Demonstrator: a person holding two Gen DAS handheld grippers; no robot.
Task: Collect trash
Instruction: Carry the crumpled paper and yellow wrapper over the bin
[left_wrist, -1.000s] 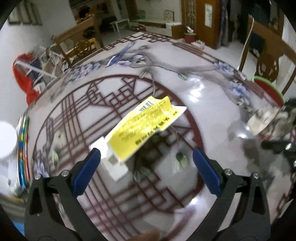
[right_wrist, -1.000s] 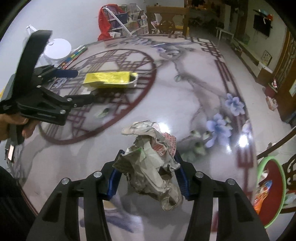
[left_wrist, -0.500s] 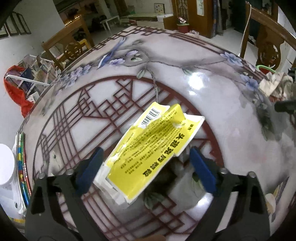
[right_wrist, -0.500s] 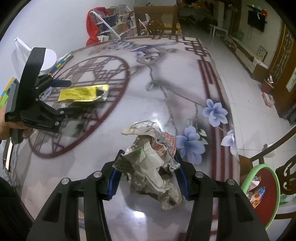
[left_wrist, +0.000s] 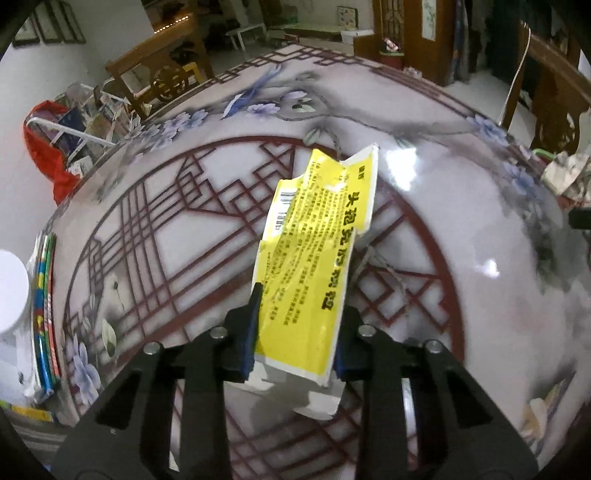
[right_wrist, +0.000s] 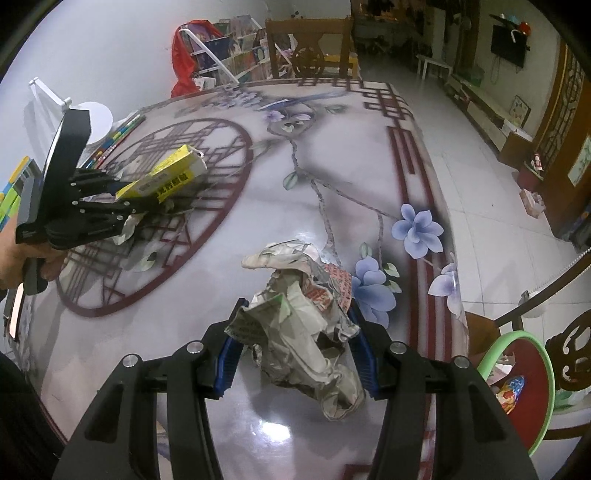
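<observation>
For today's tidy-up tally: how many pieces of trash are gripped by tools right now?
2. The yellow packet is clamped in the left tool, whose jaws have just been closing on it; the crumpled newspaper is held in the right tool. More may lie unseen.

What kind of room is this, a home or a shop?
Most likely a home's dining and living area: a large flower-patterned table, carved wooden chairs, a wall television and a crowded book rack.

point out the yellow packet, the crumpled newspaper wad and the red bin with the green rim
yellow packet (left_wrist: 314, 266), left wrist view, middle of its yellow printed face
crumpled newspaper wad (right_wrist: 303, 332), right wrist view, centre of the crumpled mass
red bin (right_wrist: 532, 354), right wrist view, red inner wall below the green rim
</observation>
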